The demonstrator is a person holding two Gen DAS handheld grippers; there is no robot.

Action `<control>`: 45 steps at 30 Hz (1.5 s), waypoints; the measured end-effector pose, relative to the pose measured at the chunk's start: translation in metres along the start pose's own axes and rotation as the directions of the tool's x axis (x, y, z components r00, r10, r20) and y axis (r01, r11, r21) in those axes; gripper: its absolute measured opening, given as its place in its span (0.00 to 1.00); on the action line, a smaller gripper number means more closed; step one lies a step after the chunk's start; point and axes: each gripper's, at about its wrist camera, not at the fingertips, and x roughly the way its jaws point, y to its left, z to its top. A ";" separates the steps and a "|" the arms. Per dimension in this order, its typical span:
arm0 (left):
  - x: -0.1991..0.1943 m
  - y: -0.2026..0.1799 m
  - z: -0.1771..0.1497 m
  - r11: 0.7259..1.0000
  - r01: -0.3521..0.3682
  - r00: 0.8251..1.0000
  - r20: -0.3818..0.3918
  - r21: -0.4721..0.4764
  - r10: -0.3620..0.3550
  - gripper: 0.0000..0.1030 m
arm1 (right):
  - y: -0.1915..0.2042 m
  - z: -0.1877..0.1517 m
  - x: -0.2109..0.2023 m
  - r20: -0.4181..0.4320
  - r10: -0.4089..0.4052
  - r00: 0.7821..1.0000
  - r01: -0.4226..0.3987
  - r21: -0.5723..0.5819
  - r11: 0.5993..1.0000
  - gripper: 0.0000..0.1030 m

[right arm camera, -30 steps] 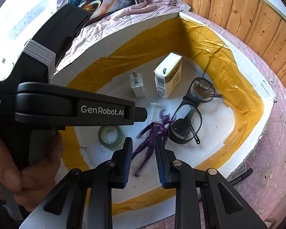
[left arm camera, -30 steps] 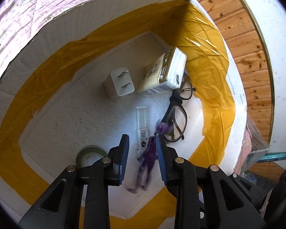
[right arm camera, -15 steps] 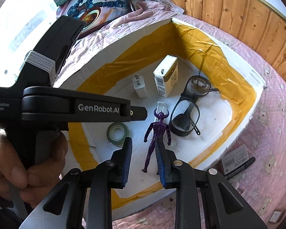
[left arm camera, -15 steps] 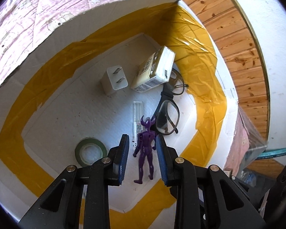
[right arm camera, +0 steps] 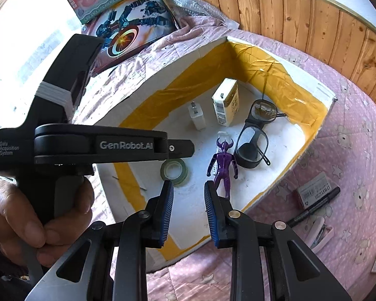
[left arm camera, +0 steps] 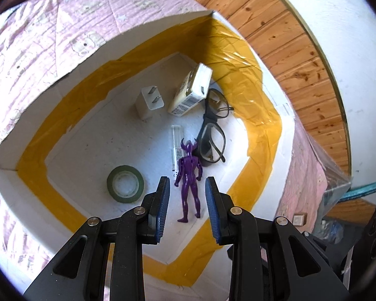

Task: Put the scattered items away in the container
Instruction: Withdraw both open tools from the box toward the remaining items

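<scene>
A white foam box [left arm camera: 50, 105] lined with yellow tape [right arm camera: 137, 115] holds a purple figure [left arm camera: 189, 178] [right arm camera: 223, 165], black glasses [left arm camera: 211, 145] [right arm camera: 253, 138], a white charger [left arm camera: 149, 101], a cream carton [left arm camera: 190, 90], a clear tube [left arm camera: 176, 138] and a green tape roll [left arm camera: 125, 184] [right arm camera: 174, 171]. My left gripper [left arm camera: 187, 200] is open and empty above the figure. My right gripper [right arm camera: 188, 200] is open and empty over the box's near edge. A black marker [right arm camera: 313, 208], a small box [right arm camera: 313, 190] and a pink stapler [right arm camera: 319, 233] lie outside on the pink blanket.
The left gripper's body and the hand holding it [right arm camera: 37, 213] fill the left of the right wrist view. Toy boxes [right arm camera: 132, 25] lie at the back. A wooden wall [right arm camera: 313, 25] runs behind the box. A clear plastic bag [left arm camera: 336, 183] sits to the right.
The purple figure dropped from the left gripper and now lies flat in the box. Both grippers have risen and pulled back from the box.
</scene>
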 end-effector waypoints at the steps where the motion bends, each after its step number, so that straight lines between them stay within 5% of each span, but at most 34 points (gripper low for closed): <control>1: -0.003 -0.001 -0.002 1.000 0.000 1.000 0.011 0.013 0.000 0.30 | 0.001 -0.002 -0.002 0.005 -0.005 1.000 0.005 0.000 1.000 0.27; 30: -0.084 -0.039 -0.101 0.962 0.024 0.973 0.214 0.274 -0.085 0.29 | 0.036 -0.070 -0.063 0.166 -0.095 0.982 0.098 -0.008 0.995 0.29; 38: -0.095 -0.060 -0.137 0.916 0.022 0.958 0.254 0.400 -0.134 0.30 | 0.020 -0.111 -0.095 0.304 -0.081 0.949 0.042 0.131 0.990 0.29; 45: -0.072 -0.095 -0.164 0.870 0.045 0.967 0.196 0.492 -0.160 0.33 | -0.027 -0.161 -0.111 0.357 -0.138 0.924 0.017 0.320 0.947 0.29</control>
